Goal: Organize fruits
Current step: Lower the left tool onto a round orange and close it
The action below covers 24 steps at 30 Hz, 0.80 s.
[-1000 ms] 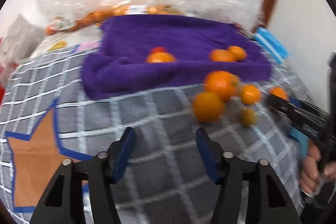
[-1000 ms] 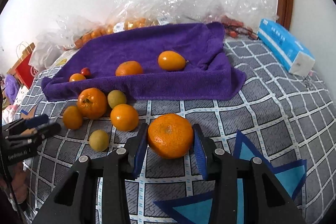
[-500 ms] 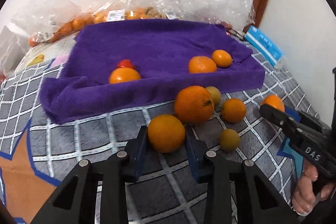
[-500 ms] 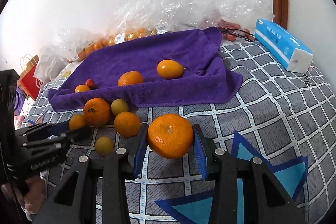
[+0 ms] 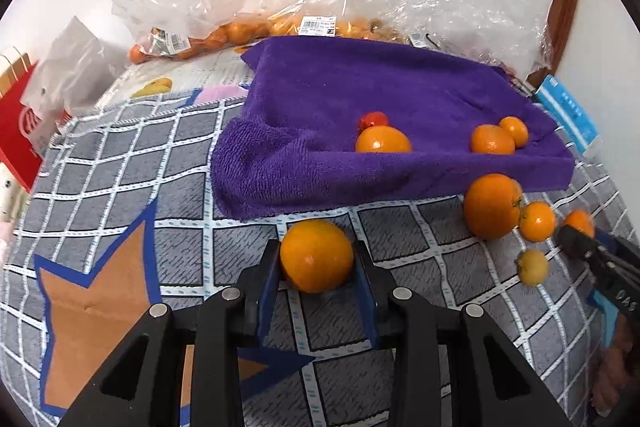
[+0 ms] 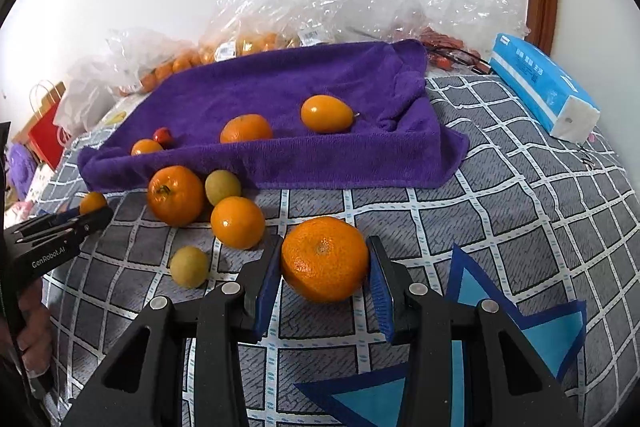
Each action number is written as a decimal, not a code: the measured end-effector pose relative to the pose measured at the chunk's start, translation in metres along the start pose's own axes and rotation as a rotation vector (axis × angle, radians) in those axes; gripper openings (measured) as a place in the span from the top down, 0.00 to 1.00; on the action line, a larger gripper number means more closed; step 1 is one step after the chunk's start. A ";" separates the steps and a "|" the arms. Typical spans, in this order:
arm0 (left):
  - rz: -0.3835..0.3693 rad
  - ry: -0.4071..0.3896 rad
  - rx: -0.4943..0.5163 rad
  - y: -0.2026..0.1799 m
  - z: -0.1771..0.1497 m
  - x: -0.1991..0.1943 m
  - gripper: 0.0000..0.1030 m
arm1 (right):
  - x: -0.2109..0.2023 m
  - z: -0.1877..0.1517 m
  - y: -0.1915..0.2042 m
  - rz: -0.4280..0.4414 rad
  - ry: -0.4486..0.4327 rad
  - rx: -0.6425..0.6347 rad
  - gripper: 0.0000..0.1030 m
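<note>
Clamped between the pads of the left gripper [image 5: 316, 269]: a smooth orange [image 5: 316, 255], gripped across its widest part, presumably so that it cannot roll out during a carry. Squeezed the same way in the right gripper [image 6: 324, 269]: a pitted mandarin [image 6: 324, 259], flanks against both blue pads, stem scar turned toward the camera. Both fruits low over the checked bedspread [image 6: 520, 187], short of the purple towel [image 6: 300, 83] that lies straight ahead of the fingertips. Judged as mid-carry toward that towel, which serves as the sorting surface.

Counted on the towel, beyond the right fingertips and mostly to their left, four pieces:
- a round orange [image 6: 246, 128]
- an oval orange fruit [image 6: 327, 113]
- a smaller orange [image 6: 146, 147]
- one small red fruit [image 6: 163, 135] just beside the smaller orange

Spread along the cloth, not heaped, apparently to keep each piece separate and easy to reach.

Counted loose on the bedspread, left of the right gripper's left finger, four more:
- a large orange [image 6: 175, 195]
- a mid-sized orange [image 6: 237, 223] just beside that finger
- a yellow-green fruit [image 6: 223, 187] touching the large orange
- a second yellow-green fruit [image 6: 189, 266] nearer the camera

Two in grip, four on cloth, four waiting: ten in all. More oranges in the plastic bags [image 6: 248, 45] behind the towel, too crumpled over and blurred to count.
</note>
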<state>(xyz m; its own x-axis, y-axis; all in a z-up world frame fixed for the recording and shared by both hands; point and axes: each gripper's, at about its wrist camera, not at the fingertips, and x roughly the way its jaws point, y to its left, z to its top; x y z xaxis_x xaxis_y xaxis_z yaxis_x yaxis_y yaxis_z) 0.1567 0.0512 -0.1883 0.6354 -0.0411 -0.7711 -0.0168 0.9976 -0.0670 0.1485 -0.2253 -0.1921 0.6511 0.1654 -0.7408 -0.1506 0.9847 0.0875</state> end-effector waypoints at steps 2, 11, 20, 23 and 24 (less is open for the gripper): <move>-0.026 -0.003 -0.022 0.004 0.000 0.000 0.68 | 0.003 0.000 0.001 -0.008 0.014 -0.003 0.60; -0.090 -0.004 -0.036 0.006 -0.001 0.003 0.57 | 0.009 0.000 -0.004 -0.002 0.038 0.028 0.59; -0.143 -0.017 -0.092 0.018 -0.003 0.001 0.68 | 0.012 0.002 0.010 -0.073 0.048 -0.028 0.59; -0.170 -0.021 -0.103 0.021 -0.005 -0.001 0.68 | 0.011 0.002 0.007 -0.062 0.044 -0.017 0.60; -0.174 -0.021 -0.095 0.020 -0.006 -0.002 0.68 | 0.010 0.001 0.007 -0.060 0.043 -0.016 0.60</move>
<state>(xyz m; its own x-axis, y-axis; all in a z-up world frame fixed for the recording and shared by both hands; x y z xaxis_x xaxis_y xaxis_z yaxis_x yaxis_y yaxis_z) 0.1509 0.0707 -0.1922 0.6514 -0.2101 -0.7291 0.0223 0.9658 -0.2585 0.1553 -0.2166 -0.1982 0.6268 0.1030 -0.7723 -0.1242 0.9918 0.0315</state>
